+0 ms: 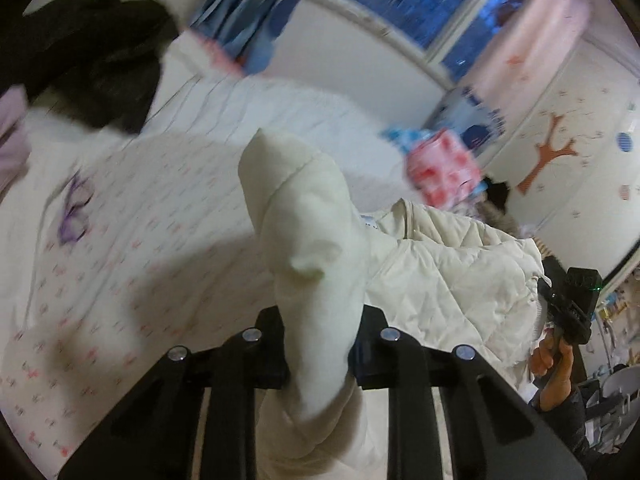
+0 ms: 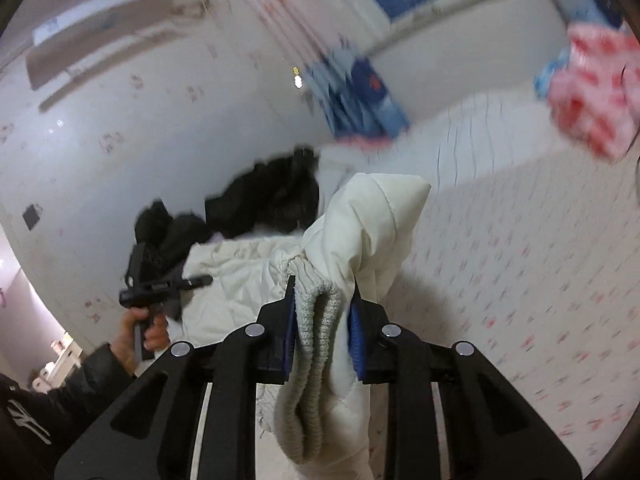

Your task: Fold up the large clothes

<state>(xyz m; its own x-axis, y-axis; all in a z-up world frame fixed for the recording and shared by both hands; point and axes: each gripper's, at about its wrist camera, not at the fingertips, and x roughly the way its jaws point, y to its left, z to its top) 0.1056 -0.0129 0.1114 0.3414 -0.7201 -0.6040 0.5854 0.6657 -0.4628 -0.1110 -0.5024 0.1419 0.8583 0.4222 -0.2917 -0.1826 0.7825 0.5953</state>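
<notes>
A cream quilted jacket (image 1: 452, 264) lies bunched on the bed. My left gripper (image 1: 322, 344) is shut on a smooth cream fold of it, which sticks up between the fingers. My right gripper (image 2: 322, 332) is shut on a sleeve end of the same jacket (image 2: 240, 264), with the grey ribbed cuff (image 2: 316, 320) and white padding squeezed between its blue pads. Each gripper also shows in the other's view, held by a hand: the right gripper (image 1: 568, 300) at the right edge, the left gripper (image 2: 160, 284) at the left.
The bed has a white sheet (image 1: 132, 248) with small pink marks. Dark clothes (image 1: 108, 64) lie heaped at its far side. A pink-and-red patterned bundle (image 1: 440, 168) and blue-and-white bedding (image 1: 248, 20) sit near the window wall.
</notes>
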